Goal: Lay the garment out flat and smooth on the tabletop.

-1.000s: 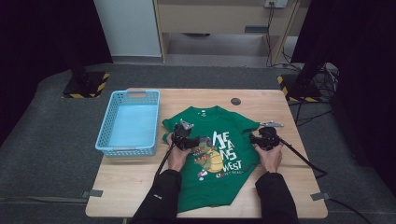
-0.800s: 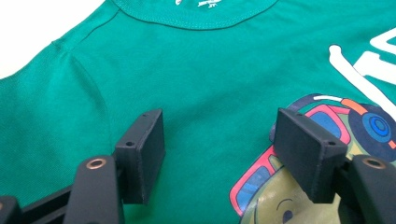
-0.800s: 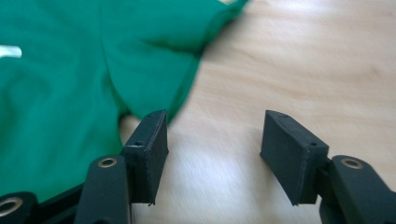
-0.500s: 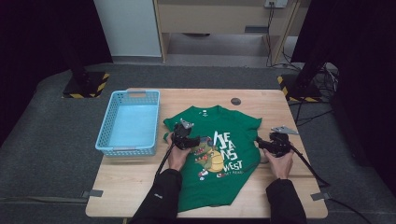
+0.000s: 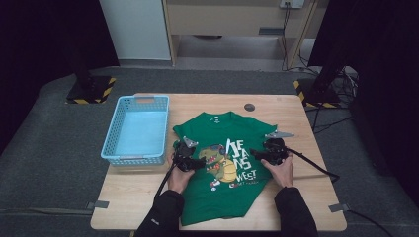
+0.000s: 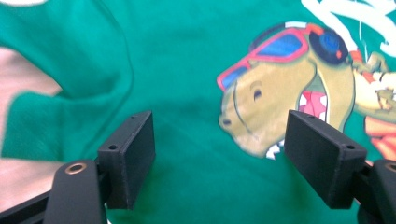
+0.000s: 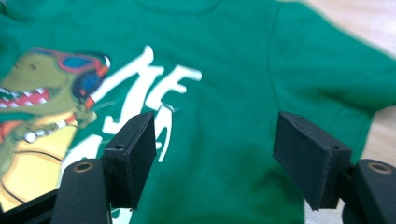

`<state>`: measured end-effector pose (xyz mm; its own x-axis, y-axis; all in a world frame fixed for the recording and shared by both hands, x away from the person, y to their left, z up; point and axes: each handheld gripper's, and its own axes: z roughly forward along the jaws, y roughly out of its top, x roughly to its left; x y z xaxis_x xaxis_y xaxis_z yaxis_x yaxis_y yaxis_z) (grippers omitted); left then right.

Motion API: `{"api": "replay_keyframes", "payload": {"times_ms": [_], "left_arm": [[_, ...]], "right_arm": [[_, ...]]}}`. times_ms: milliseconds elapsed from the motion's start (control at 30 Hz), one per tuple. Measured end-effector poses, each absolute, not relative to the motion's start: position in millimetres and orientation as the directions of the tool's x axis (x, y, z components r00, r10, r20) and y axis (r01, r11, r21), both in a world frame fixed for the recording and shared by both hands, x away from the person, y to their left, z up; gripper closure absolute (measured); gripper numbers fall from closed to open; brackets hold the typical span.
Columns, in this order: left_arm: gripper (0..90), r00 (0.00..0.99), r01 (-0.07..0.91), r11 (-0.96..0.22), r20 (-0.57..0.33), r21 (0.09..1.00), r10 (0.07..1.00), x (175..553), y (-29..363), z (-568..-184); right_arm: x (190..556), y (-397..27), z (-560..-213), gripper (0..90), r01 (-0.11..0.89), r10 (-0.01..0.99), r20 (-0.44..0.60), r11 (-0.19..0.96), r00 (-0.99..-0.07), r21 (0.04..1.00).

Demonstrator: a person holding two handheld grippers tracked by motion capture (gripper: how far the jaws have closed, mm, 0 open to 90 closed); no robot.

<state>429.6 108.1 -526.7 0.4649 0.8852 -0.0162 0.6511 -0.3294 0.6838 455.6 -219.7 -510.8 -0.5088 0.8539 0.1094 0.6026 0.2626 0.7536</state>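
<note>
High view: we hold each hand-held gripper, left [image 5: 198,161] and right [image 5: 258,154], jaws just opening, empty, over the green T-shirt [image 5: 222,197] on the desk [image 5: 138,197].

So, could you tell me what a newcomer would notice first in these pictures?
A green T-shirt with a cartoon dinosaur print lies flat in the middle of the wooden table. The left gripper and right gripper hover over its chest, jaws open and just widened, nothing between them. A blue basket sits left of the shirt.
</note>
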Motion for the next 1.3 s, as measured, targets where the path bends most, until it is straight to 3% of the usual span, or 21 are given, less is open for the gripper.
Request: {"api": "replay_keyframes", "payload": {"times_ms": [233, 467, 733, 867, 1000, 1300], "left_arm": [[21.3, 0.471, 0.616, -0.334, 0.007, 0.713, 0.882, 435, 107, -533], [18.9, 0.466, 0.608, -0.328, 0.01, 0.723, 0.885, 453, 108, -535], [17.0, 0.459, 0.618, -0.324, 0.007, 0.716, 0.889, 473, 110, -534], [23.2, 0.444, 0.641, -0.31, -0.01, 0.702, 0.896, 462, 111, -529], [23.0, 0.449, 0.663, -0.242, -0.118, 0.708, 0.886, 443, 115, -525], [20.5, 0.483, 0.654, -0.306, -0.07, 0.692, 0.873, 393, 114, -524]], "right_arm": [[464, -214, -526, 29.9, 0.663, 0.868, 0.068, 0.322, -0.491, 0.676], [470, -212, -531, 30.7, 0.634, 0.892, 0.012, 0.312, -0.453, 0.707], [485, -207, -533, 32.2, 0.646, 0.922, 0.017, 0.258, -0.386, 0.719], [481, -211, -530, 31.3, 0.639, 0.919, 0.075, 0.209, -0.387, 0.74], [462, -212, -520, 28.2, 0.621, 0.889, 0.096, 0.231, -0.447, 0.749], [422, -207, -519, 26.5, 0.63, 0.846, 0.084, 0.322, -0.527, 0.707]]}}
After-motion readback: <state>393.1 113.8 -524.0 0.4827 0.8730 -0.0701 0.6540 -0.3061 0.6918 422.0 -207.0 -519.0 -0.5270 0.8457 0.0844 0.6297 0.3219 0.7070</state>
